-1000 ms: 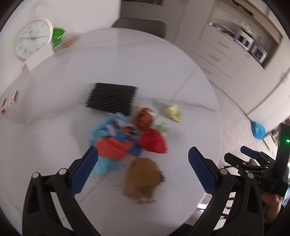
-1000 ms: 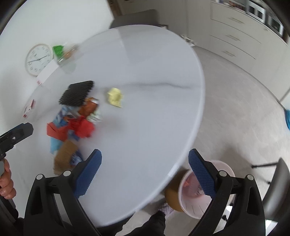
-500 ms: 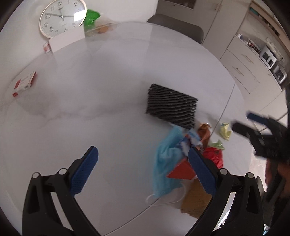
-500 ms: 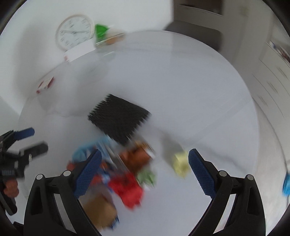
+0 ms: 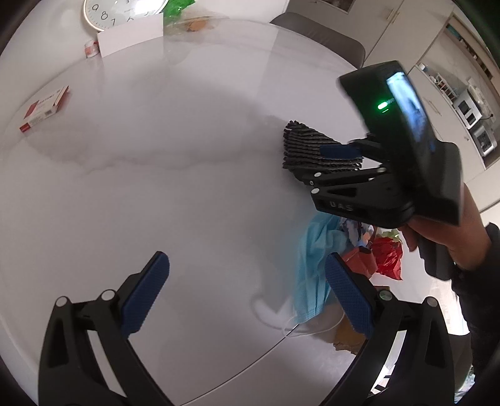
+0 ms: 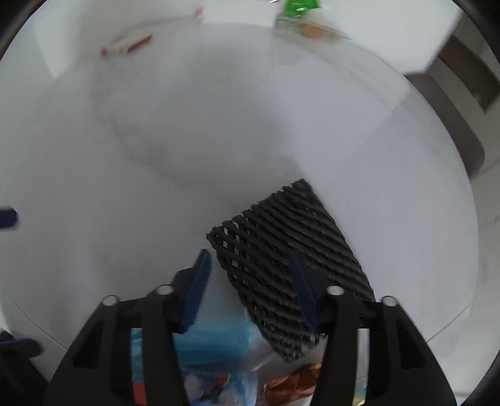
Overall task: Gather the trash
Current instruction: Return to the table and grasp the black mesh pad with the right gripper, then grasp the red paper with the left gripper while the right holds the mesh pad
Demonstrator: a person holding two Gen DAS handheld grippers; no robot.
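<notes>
Right hand-held gripper (image 6: 250, 282) closing, not yet clenched; black mesh sleeve (image 6: 290, 262) lies between its jaws.

I'm looking down on a round white bench (image 5: 175, 131) with a faint marbled grain. On it lie a black foam net sleeve (image 6: 290, 250), a blue face mask (image 5: 312, 259) beside it, a crumpled red wrapper (image 5: 387, 256) and some brown paper (image 5: 347, 340) near the edge. Far across sit a red and white box (image 5: 43, 109), a white card (image 5: 131, 34), a roll of tape (image 5: 91, 49) and a wall clock (image 5: 118, 12) propped behind.
</notes>
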